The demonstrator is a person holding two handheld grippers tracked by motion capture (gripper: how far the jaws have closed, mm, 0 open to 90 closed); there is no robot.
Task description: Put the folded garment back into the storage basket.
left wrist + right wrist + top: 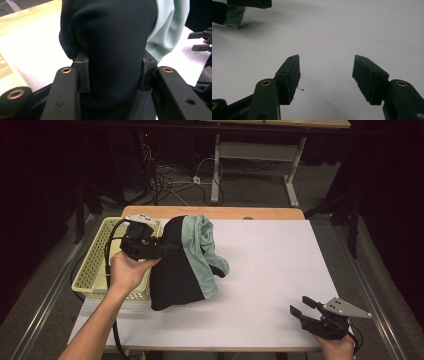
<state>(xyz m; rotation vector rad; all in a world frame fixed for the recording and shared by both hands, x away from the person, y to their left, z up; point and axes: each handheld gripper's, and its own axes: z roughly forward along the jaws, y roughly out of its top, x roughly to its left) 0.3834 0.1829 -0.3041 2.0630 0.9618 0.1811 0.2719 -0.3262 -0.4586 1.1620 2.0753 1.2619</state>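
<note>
Your left gripper [167, 250] has its fingers [83, 72] clamped on a thick fold of the black and mint-green garment [187, 265], which hangs from the grip just beside the yellow basket [92, 267], its lower edge resting on the white table [280, 270]. Your right gripper [299, 306] sits well apart from the basket, at the table's near corner on the opposite side, its fingers [289, 75] spread wide with bare table between them.

No lettering, label or brand can be read anywhere. No numbers or signs show up legibly either.
</note>
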